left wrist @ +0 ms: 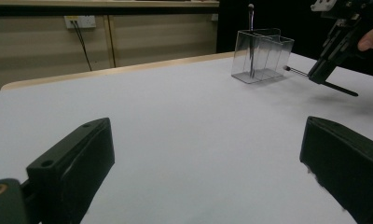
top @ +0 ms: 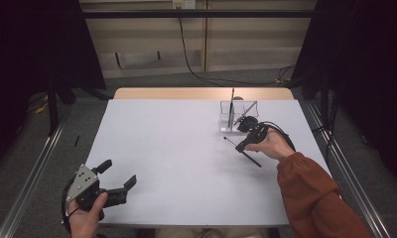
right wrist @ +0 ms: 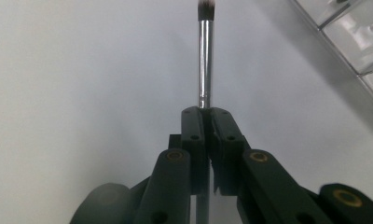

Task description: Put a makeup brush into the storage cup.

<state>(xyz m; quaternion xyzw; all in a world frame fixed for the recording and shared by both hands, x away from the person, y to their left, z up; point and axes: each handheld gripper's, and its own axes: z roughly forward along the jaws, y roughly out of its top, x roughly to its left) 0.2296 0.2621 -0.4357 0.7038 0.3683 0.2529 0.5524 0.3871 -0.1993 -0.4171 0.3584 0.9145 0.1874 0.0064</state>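
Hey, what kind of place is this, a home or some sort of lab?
Probably a lab or recording booth: a bare white table on metal rails, dark curtains at the sides, and a cable from a wall socket.

The left tool point(top: 118, 177) sits at the near left corner of the table point(top: 176, 163). A bare hand point(top: 85, 215) holds it from below. Its two black jaws stand wide apart, with nothing between them. The right tool point(top: 242, 146) is over the far right part of the table. A hand point(top: 272, 145) with an orange sleeve point(top: 310, 193) holds it, tipped down. Its jaws are pressed tight together on a thin brush point(right wrist: 205, 51).
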